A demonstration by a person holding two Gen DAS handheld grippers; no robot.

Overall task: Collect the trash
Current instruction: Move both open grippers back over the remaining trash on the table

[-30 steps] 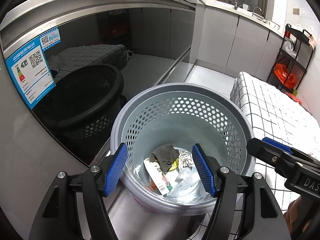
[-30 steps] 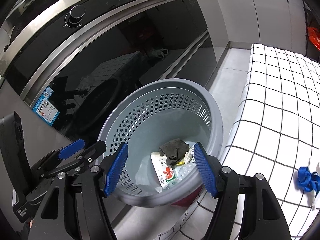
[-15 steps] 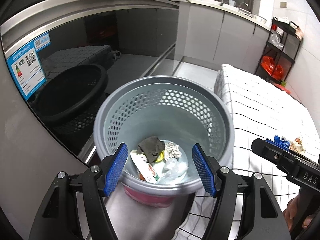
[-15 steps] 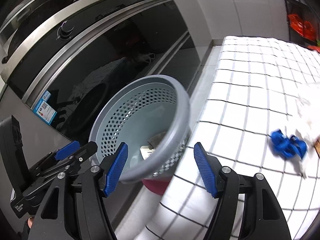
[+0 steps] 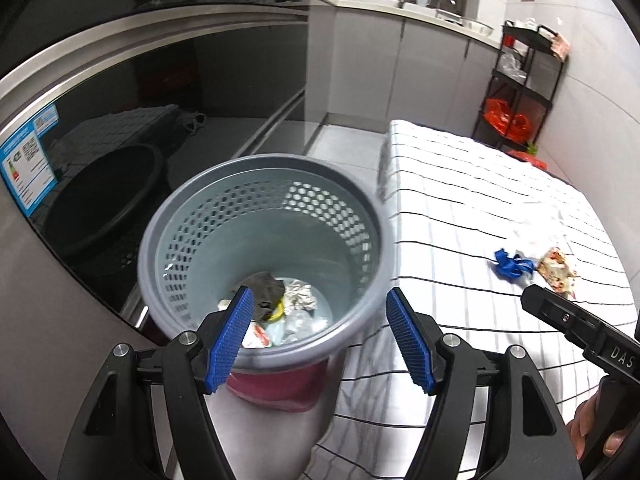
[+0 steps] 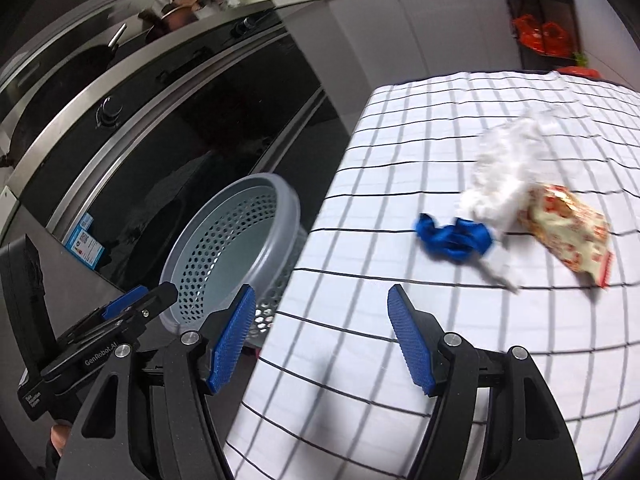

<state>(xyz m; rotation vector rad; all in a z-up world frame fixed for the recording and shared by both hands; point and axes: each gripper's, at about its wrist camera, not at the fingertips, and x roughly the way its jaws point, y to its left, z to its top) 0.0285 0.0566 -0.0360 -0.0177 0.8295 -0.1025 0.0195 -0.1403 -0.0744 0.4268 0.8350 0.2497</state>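
Trash is seen in two places. A dark scrap, crumpled foil and a carton lie at the bottom of the grey perforated basket (image 5: 262, 216), which stands just beside the checked tabletop (image 6: 400, 320). A blue scrap (image 6: 452, 236), white crumpled plastic (image 6: 504, 168) and a red-patterned wrapper (image 6: 568, 232) are left together on the tabletop. Left tongs (image 5: 320, 336) and right tongs (image 6: 322, 336) are held apart, with nothing between the pads.
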